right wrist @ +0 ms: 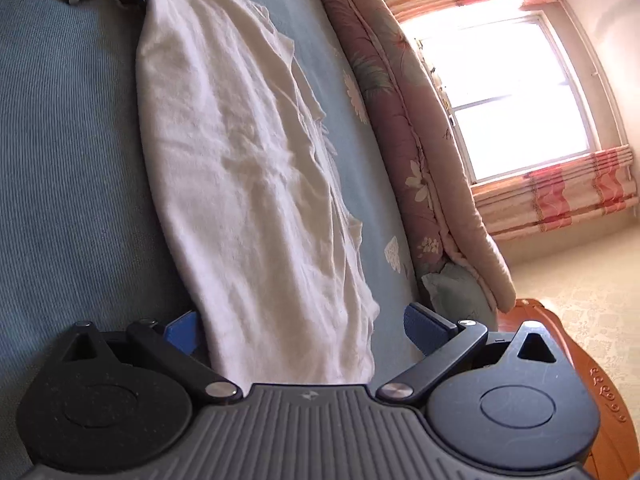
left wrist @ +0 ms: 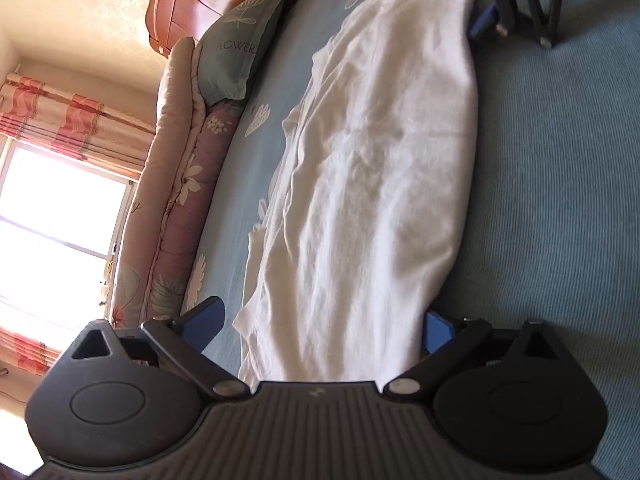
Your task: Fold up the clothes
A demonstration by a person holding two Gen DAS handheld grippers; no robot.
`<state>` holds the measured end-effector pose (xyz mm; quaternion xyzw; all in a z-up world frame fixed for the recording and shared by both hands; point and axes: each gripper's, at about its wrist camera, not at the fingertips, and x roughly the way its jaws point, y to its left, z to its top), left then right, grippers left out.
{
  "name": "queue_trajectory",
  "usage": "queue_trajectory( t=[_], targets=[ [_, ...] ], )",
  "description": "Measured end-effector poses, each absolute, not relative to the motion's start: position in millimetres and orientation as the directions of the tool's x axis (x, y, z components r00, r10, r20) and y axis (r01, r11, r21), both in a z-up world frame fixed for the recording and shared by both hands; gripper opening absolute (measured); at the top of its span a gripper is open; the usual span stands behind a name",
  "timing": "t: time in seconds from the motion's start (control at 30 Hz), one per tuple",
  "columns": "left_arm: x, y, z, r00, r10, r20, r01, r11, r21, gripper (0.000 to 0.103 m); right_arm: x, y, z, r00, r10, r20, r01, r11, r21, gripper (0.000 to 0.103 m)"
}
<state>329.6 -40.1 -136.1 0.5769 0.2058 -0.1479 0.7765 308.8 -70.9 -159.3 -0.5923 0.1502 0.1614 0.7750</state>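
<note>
I have a white garment (left wrist: 372,184) laid out as a long, narrow strip on the bed (left wrist: 560,200), and my two grippers sit at its opposite ends, facing each other along its length. That is the relation everything turns on: the garment's long axis runs straight away from each gripper toward the other one.

My left gripper (left wrist: 324,328) stands wide open, its blue pads spread to either side of the near end of the cloth, which runs in between them and under the camera. My right gripper (right wrist: 308,328) is likewise spread wide, straddling its own end of the garment (right wrist: 248,168). In each wrist view the other gripper shows at the far end of the strip, so neither hand is nearer the garment than the other; each has one end directly in front of it.

One long edge of the garment looks smooth and rounded, as if doubled over there, while the other long edge shows loose, layered hems. I judge it is already folded once lengthwise, though I cannot tell how many layers there are.

A rolled quilt (left wrist: 176,200) and a pillow (left wrist: 236,52) lie alongside the layered edge, well clear of it.
</note>
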Motion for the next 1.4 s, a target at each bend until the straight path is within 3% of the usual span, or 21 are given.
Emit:
queue_trajectory(
  t=[0.1,0.4,0.73,0.83,1.0,1.07,1.2,1.23,1.27,1.3,1.33,1.37,1.4],
  targets=[
    [335.9,-45.0,-138.3,0.874,0.006,-0.486,0.466,0.277,0.840,0.100,310.0,-56.1,-160.6,0.904,0.094,-0.416,-0.427,0.221,-0.877,0.103],
    [343.9,-10.5,-139.8,0.873,0.103,-0.477,0.437,0.272,0.858,0.100,330.2,-122.6,-155.5,0.889,-0.050,-0.454,-0.425,0.274,-0.863,0.103],
    [346.8,-22.8,-145.8,0.889,0.116,-0.443,0.405,0.254,0.879,0.093,333.1,-96.7,-162.1,0.903,0.040,-0.429,-0.428,0.193,-0.883,0.103],
    [344.6,-15.8,-143.8,0.885,0.105,-0.454,0.410,0.287,0.866,0.093,332.9,-110.7,-158.3,0.891,0.056,-0.451,-0.449,0.263,-0.854,0.102],
    [349.3,-17.8,-142.5,0.872,0.105,-0.478,0.445,0.239,0.863,0.096,343.5,-121.6,-155.6,0.867,0.040,-0.496,-0.493,0.209,-0.845,0.103],
    [346.8,-19.4,-144.9,0.869,0.101,-0.484,0.453,0.230,0.861,0.089,339.9,-118.7,-159.6,0.872,0.041,-0.487,-0.486,0.180,-0.855,0.102],
    [340.1,-22.1,-150.2,0.862,0.090,-0.498,0.471,0.219,0.854,0.070,328.2,-116.1,-166.9,0.869,0.058,-0.491,-0.494,0.137,-0.859,0.084],
    [337.7,-23.1,-152.1,0.859,0.088,-0.505,0.478,0.217,0.851,0.060,326.6,-116.8,-168.3,0.867,0.062,-0.494,-0.498,0.138,-0.856,0.081],
    [334.6,-24.7,-155.4,0.855,0.085,-0.511,0.486,0.210,0.848,0.044,325.3,-117.5,-169.5,0.863,0.064,-0.501,-0.505,0.141,-0.851,0.073],
    [331.0,-26.8,-160.0,0.851,0.082,-0.518,0.496,0.198,0.846,0.036,323.6,-117.6,-171.3,0.860,0.067,-0.506,-0.510,0.138,-0.849,0.065],
    [327.4,-29.2,-165.9,0.849,0.082,-0.522,0.503,0.180,0.845,0.016,321.8,-117.6,-173.2,0.857,0.071,-0.510,-0.515,0.132,-0.847,0.060],
    [323.7,-32.0,-173.0,0.848,0.084,-0.524,0.508,0.157,0.847,0.000,319.0,-117.1,-176.7,0.852,0.073,-0.518,-0.523,0.118,-0.844,0.047],
    [319.8,-34.4,-179.0,0.858,0.088,-0.506,0.492,0.137,0.860,0.000,316.0,-116.4,-180.7,0.847,0.074,-0.527,-0.532,0.100,-0.841,0.028]
  ],
)
